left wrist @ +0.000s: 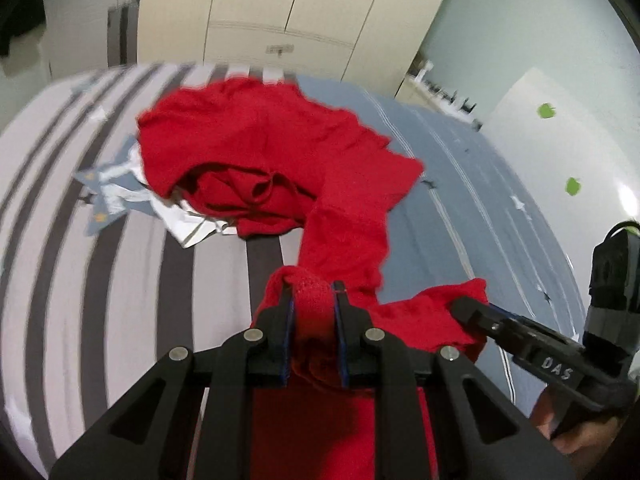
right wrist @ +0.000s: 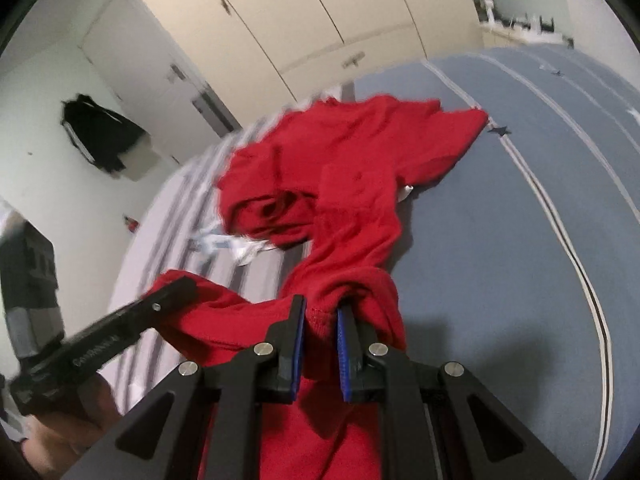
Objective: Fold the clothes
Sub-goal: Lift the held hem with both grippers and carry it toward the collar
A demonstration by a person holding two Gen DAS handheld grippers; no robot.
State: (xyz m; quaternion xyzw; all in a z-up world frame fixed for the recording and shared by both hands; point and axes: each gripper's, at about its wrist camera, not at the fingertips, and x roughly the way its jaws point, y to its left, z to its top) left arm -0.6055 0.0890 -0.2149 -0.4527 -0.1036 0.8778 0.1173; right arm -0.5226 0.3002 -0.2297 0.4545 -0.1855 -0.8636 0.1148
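A red garment point(left wrist: 256, 148) lies crumpled on the bed, with one part stretched toward me; it also shows in the right wrist view point(right wrist: 344, 168). My left gripper point(left wrist: 313, 296) is shut on a bunched red edge of it, held above the bed. My right gripper point(right wrist: 321, 312) is shut on another red edge close beside it. In the left wrist view the right gripper point(left wrist: 466, 306) comes in from the right, its tip in the red cloth. In the right wrist view the left gripper point(right wrist: 180, 286) comes in from the left.
The bed has a grey-and-white striped sheet point(left wrist: 80, 240) on the left and a blue cover point(left wrist: 480, 208) on the right. White and blue clothes point(left wrist: 120, 188) lie under the red garment. A cream wardrobe point(left wrist: 280, 12) stands behind the bed. Dark clothing point(right wrist: 100, 136) hangs on the wall.
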